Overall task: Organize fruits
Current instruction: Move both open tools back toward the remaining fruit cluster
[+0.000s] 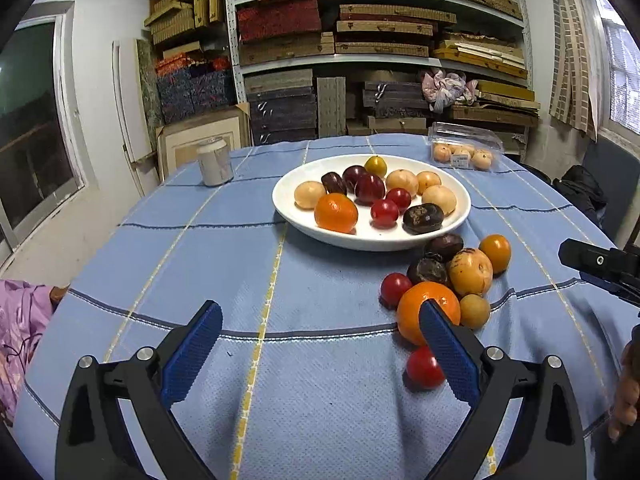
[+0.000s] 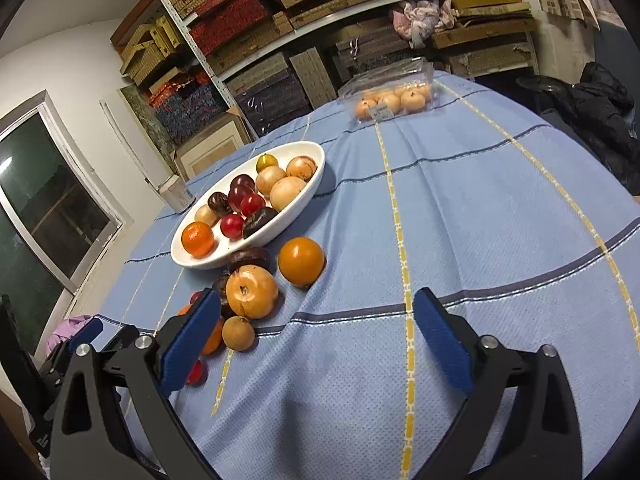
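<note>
Both tools gape over bare tablecloth (image 2: 480,208) beside loose fruit (image 1: 470,272).

On the white plate (image 1: 288,216): 11 fruits. That's 1 orange (image 1: 335,213), 4 tan round ones (image 1: 439,199), 2 cherry tomatoes (image 1: 384,212), 2 dark red plums (image 1: 369,188), 2 dark brown ones (image 1: 423,218), 1 yellow-green one at 12 o'clock (image 1: 375,165).

Loose on the blue tablecloth (image 1: 240,264), approx. 5 o'clock of the plate: 8 fruits. 1 big orange (image 1: 416,314), 1 small orange-yellow one (image 1: 495,253), 2 tan (image 1: 470,272), 2 red tomatoes (image 1: 395,289), 2 dark brown (image 1: 444,245).

1 clear plastic box (image 1: 464,140), at least 5 pale fruits inside; exact no. unclear. 1 can (image 1: 215,161).
</note>
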Tool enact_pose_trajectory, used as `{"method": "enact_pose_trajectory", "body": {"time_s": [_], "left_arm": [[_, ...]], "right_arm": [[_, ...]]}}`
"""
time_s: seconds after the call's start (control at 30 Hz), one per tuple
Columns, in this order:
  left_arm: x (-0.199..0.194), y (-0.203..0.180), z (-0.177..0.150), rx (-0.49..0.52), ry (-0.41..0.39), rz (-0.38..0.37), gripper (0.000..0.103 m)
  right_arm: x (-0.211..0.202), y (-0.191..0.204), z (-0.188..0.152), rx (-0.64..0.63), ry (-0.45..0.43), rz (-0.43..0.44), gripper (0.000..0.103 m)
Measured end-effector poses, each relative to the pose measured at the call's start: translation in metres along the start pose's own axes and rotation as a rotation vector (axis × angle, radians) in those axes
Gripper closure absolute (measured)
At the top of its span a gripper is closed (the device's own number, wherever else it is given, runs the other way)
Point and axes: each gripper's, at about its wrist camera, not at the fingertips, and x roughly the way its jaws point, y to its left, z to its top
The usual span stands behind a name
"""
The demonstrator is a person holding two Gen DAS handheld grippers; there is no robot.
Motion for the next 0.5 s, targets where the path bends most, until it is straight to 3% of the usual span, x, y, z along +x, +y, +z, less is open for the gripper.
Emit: {"method": "enact_pose_trajectory", "body": {"time_s": [0.13,0.27,0.5], "left_arm": [[0.001,0.005,0.001,-0.026,-0.003,0.001,0.004],[0.007,0.013,0.001,-0.076,0.036,-0.066,0.004],[0.009,0.015,-0.002,-0.088,0.047,-0.088,0.004]], "right_arm": [[-0.002,0.003,-0.001,-0.014,-0.007,0.014,0.008],[-0.002,0.01,-0.003,-0.05,0.0,0.015,0.008],[-0.004,0.016,-0.005,-0.079,0.002,0.03,0.008]]}}
